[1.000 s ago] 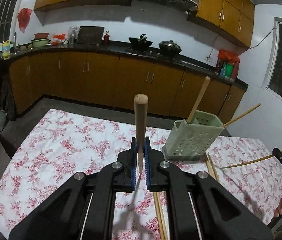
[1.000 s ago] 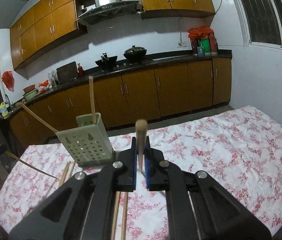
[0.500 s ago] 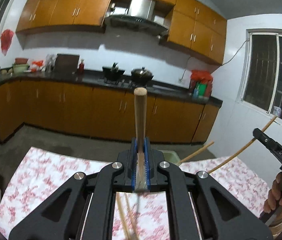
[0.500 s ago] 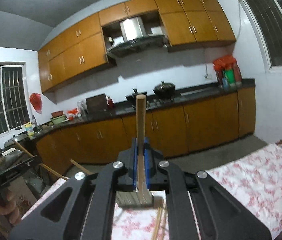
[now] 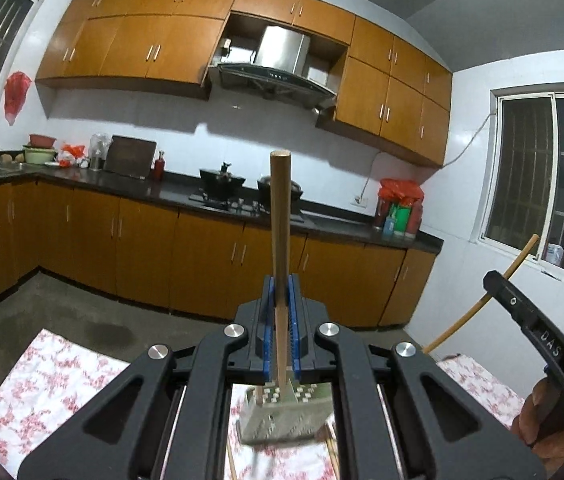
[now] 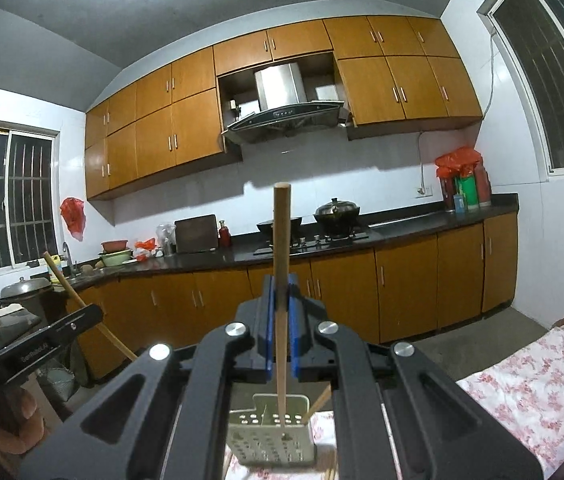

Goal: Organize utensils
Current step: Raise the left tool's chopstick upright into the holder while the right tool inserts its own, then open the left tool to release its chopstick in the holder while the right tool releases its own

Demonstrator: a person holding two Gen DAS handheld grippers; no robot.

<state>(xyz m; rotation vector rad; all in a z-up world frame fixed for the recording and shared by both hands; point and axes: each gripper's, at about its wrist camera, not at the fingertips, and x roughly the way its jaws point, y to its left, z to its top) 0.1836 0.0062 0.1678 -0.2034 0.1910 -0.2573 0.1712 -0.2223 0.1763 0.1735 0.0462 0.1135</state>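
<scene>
My left gripper (image 5: 281, 292) is shut on a wooden chopstick (image 5: 280, 216) that stands upright between its blue pads. Its lower end points down toward the pale green perforated utensil basket (image 5: 286, 416) seen below the jaws. My right gripper (image 6: 281, 292) is shut on another wooden chopstick (image 6: 282, 240), also upright, with its lower tip reaching into the basket (image 6: 272, 436). Each gripper shows in the other's view, the right one (image 5: 522, 320) and the left one (image 6: 42, 340), holding its stick at a slant.
The basket stands on a table with a red floral cloth (image 5: 50, 380), also at lower right in the right wrist view (image 6: 530, 380). Loose chopsticks (image 5: 332, 444) lie on the cloth beside the basket. Kitchen counter and cabinets (image 5: 202, 240) are behind.
Both grippers tilted upward and moved over the basket, each turning its chopstick from slanted to upright. The basket went from ahead of the jaws to directly beneath them.
</scene>
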